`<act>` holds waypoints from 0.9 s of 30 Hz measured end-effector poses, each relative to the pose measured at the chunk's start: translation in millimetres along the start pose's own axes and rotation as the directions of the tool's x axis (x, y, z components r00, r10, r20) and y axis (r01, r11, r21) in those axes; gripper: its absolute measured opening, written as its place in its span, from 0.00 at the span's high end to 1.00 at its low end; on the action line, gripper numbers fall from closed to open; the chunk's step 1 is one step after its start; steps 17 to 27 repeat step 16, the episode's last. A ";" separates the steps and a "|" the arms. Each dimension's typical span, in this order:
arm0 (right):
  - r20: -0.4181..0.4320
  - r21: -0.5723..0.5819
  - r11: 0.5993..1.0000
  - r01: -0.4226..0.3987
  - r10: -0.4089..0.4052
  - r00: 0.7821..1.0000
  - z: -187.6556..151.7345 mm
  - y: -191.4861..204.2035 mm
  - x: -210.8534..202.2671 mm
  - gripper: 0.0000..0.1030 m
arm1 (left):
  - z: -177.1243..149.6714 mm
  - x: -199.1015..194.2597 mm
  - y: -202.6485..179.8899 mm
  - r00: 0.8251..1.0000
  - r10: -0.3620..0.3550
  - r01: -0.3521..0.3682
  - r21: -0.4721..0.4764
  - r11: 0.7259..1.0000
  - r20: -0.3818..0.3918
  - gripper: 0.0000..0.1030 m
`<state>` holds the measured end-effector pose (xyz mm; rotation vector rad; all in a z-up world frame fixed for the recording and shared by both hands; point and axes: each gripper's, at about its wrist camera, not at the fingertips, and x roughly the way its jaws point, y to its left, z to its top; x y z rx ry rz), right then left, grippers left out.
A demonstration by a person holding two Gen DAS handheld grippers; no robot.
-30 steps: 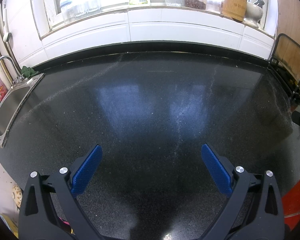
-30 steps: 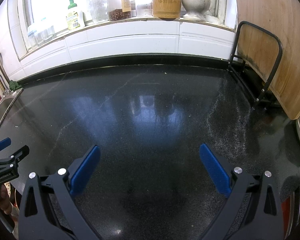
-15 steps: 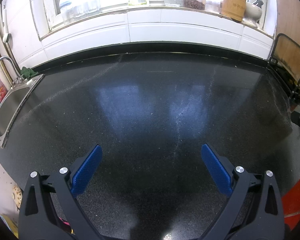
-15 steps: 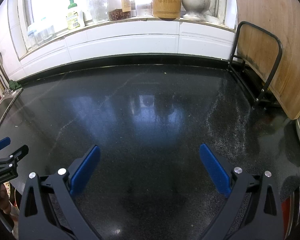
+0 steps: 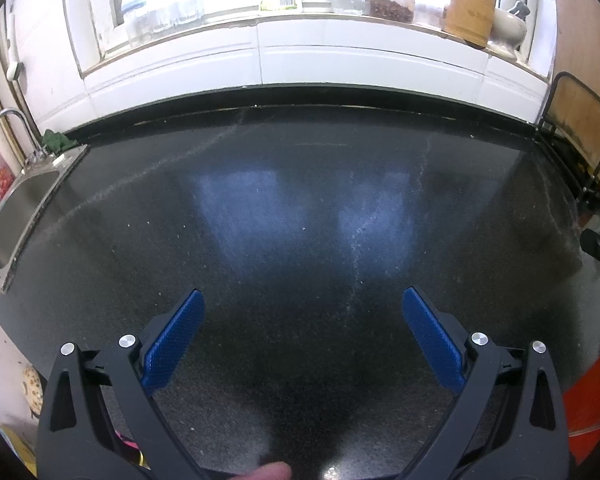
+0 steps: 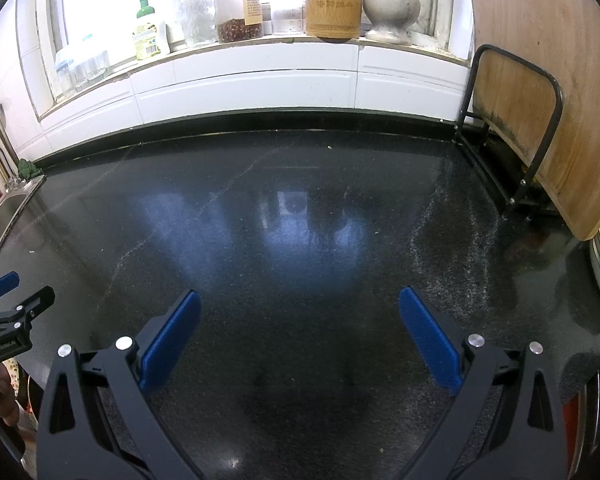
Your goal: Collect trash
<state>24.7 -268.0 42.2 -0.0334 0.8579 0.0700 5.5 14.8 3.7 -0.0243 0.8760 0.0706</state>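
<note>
**Both grippers empty, no trash on the counter**

Left gripper (image 5: 300,332) and right gripper (image 6: 298,330) hang side by side with blue pads spread wide, probably ready to grab. Black granite countertop (image 6: 300,220) shows only crumbs; no trash visible. Jars sit back on the windowsill (image 6: 260,46), out of the way.

left wrist: over countertop (image 5: 300,220), facing windowsill (image 5: 300,20); right wrist: same, rightward

Two matching grippers: left gripper (image 5: 300,312), right gripper (image 6: 299,312). Black angular plastic frames with triangular cut-outs, silver round screw heads, blue textured pads (image 5: 172,344). Small white lettering on one frame, possibly a brand; illegible.
</note>
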 end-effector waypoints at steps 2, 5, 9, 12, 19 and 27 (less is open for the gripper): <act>0.000 0.003 1.000 0.001 -0.001 1.000 -0.8 -0.4 -0.3 0.07 | -0.1 1.6 0.9 1.000 -0.013 0.013 -0.009 1.000 -0.006 0.07; -0.002 0.002 1.000 0.001 -0.001 1.000 0.2 -1.5 0.1 0.07 | -1.0 1.5 1.1 1.000 -0.015 0.015 -0.009 1.000 -0.001 0.07; -0.002 0.008 1.000 0.001 -0.001 1.000 0.1 -2.5 0.0 0.07 | -0.1 2.1 -1.5 1.000 -0.010 0.010 -0.005 1.000 0.005 0.07; -0.004 0.009 1.000 -0.003 0.003 1.000 0.2 -3.3 1.1 0.07 | 2.1 3.9 -1.9 1.000 -0.003 0.003 -0.006 1.000 0.007 0.07; 0.009 0.008 1.000 -0.030 0.030 1.000 2.4 -11.8 7.9 0.07 | 8.5 16.8 2.1 1.000 -0.012 0.012 0.007 1.000 0.008 0.07; 0.009 0.008 1.000 -0.030 0.030 1.000 2.4 -11.8 7.9 0.07 | 8.5 16.8 2.1 1.000 -0.012 0.012 0.007 1.000 0.008 0.07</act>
